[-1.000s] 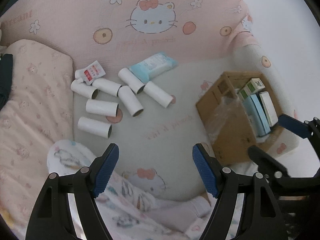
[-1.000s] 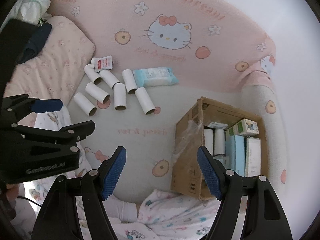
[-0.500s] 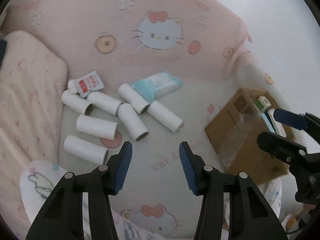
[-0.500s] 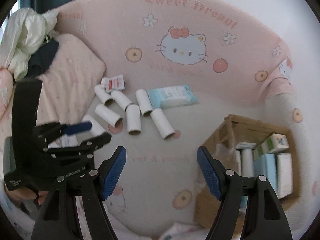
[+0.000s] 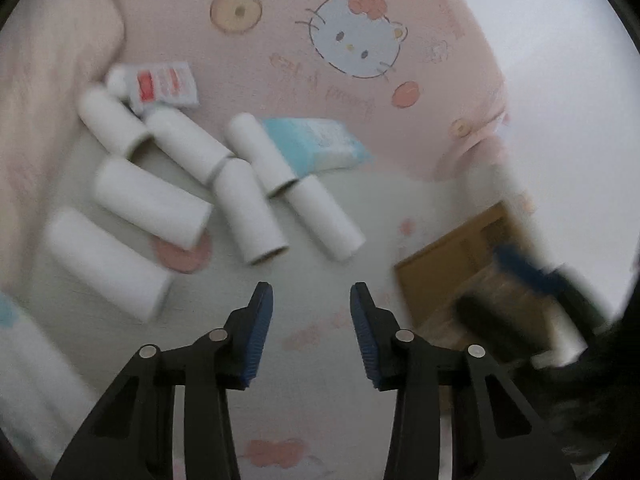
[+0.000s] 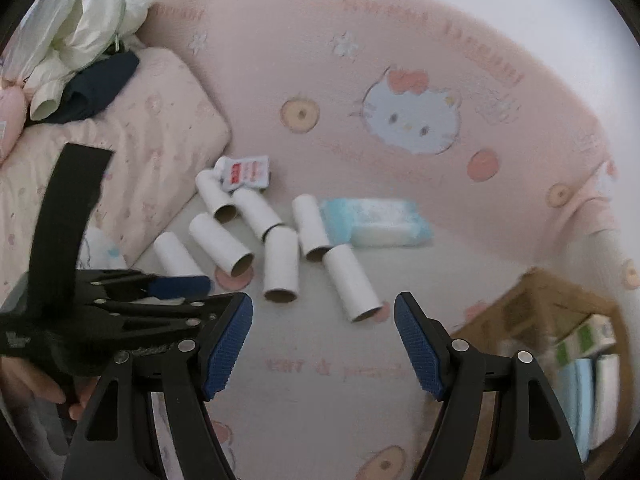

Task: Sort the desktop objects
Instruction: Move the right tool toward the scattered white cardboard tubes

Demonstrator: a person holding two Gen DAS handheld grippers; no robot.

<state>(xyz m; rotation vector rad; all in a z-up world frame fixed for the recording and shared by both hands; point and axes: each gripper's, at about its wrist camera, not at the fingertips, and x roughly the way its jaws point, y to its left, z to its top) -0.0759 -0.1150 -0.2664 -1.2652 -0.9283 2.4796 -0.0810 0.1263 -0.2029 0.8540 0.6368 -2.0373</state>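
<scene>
Seven white cardboard tubes (image 6: 280, 266) lie scattered on a soft, pale printed bed sheet (image 6: 312, 392), all on their sides, hollow ends brown inside. They form a loose cluster: several touch end to side, and the nearest one (image 6: 352, 284) lies at a slant closest to the right hand-held gripper (image 6: 323, 346). At the far end of the cluster a small flat white sachet (image 6: 246, 172) with a red label and a round cap rests against two tubes. A soft, pale blue wipes pack (image 6: 376, 222) of crinkly film lies just beside the tubes, against the padded pink bumper (image 6: 400, 60) with its cartoon cat print.

To the right stands an open brown cardboard box (image 6: 532, 300), blurred, with upright cartons (image 6: 588, 336) in white, green and light blue inside. A pink quilted pillow (image 6: 120, 152) sits to the left, with crumpled white and dark cloth (image 6: 76, 52) heaped beyond it.

The left hand-held gripper (image 5: 311, 332) is black plastic with ribbed blue pads (image 5: 260, 332); its jaws have just been closing and now stand partly apart with nothing between them, over bare sheet short of the tubes. The right hand-held gripper is released, its jaws wide apart and empty, above the sheet between the tubes and the box. In the right wrist view a hand (image 6: 36, 384) grips the left tool's handle.
</scene>
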